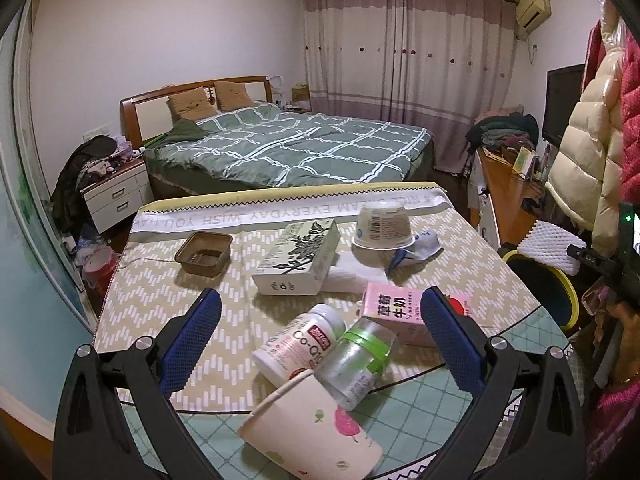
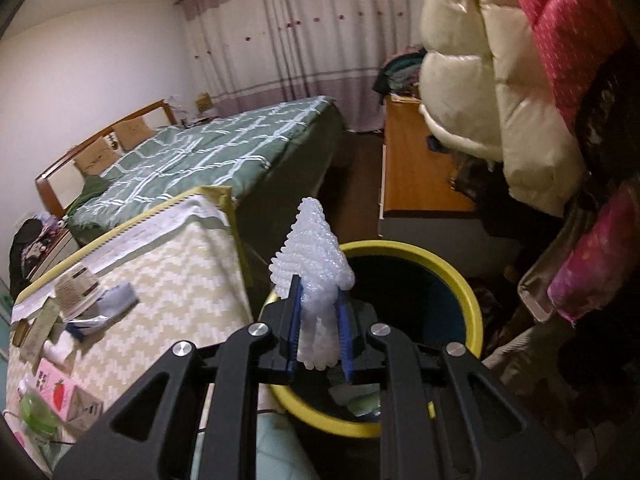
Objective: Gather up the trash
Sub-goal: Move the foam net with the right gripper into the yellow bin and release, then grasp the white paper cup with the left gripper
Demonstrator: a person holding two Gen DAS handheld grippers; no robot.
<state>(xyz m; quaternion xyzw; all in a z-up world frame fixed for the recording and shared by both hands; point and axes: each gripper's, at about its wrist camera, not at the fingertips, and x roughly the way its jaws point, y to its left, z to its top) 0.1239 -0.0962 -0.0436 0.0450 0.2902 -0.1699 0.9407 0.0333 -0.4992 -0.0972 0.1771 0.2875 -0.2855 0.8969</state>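
The white foam fruit net point(image 2: 316, 276) was pinched in the right gripper point(image 2: 318, 320) above the yellow-rimmed bin point(image 2: 472, 300) (not released); the left gripper point(image 1: 320, 344), spread wide, faced table litter.

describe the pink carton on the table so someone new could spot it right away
Start at the table with the beige zigzag cloth, at the foot of the green bed. Near its right edge, by the yellow-rimmed bin, lies the pink carton. It is the only pink box, printed with a strawberry; the other box is white with black leaves.
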